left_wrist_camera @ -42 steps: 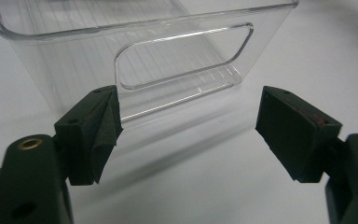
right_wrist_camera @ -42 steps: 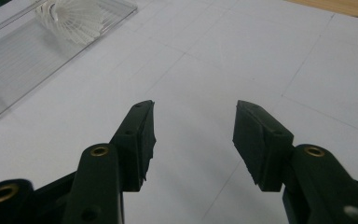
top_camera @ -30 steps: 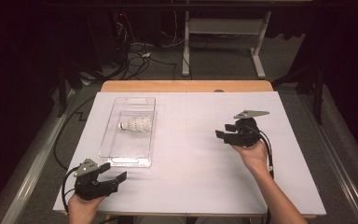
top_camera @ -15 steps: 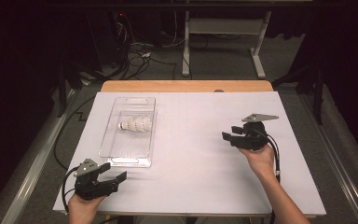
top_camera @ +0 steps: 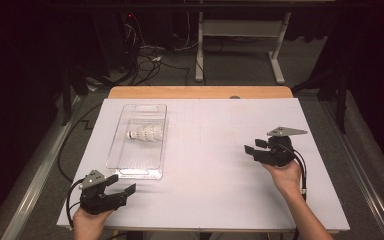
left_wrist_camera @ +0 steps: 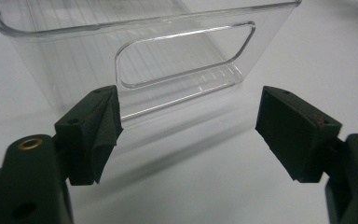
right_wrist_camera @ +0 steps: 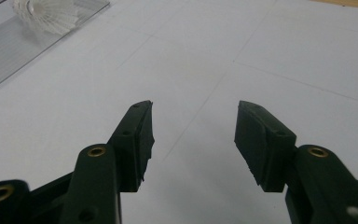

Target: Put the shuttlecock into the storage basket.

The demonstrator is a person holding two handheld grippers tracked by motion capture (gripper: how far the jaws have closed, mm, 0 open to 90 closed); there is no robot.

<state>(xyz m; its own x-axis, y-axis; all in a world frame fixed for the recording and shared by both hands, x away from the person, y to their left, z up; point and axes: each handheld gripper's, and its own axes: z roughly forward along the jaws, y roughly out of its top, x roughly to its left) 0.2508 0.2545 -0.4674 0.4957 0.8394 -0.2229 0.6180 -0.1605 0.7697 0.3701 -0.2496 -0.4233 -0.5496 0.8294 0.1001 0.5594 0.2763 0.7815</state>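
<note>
On the white tabletop [top_camera: 215, 150], left of centre: one clear plastic tray [top_camera: 125, 150], long and narrow, with a cut-out handle at each end. Inside it, toward the far half: one white shuttlecock [top_camera: 144, 134], lying on its side on the tray floor, touching neither of my tools. My left gripper [top_camera: 122, 186] rests low at the near left corner, just beside the tray's near end; its fingers [left_wrist_camera: 95, 133] are spread wide with nothing between them, and they face the near handle slot of the tray [left_wrist_camera: 186, 56] without touching it. My right gripper [top_camera: 250, 150] hangs over the bare right side, well apart from the tray; its fingers [right_wrist_camera: 137, 140] are likewise spread and hold nothing, pointing across the sheet toward the shuttlecock [right_wrist_camera: 51, 14] at the far left corner of that view. Step in hand, as I judge it: the shuttlecock sits in the tray and both tools are free. Next move, if the tray is to be taken: advance my left fingers onto the near wall at the handle and close there.
</note>
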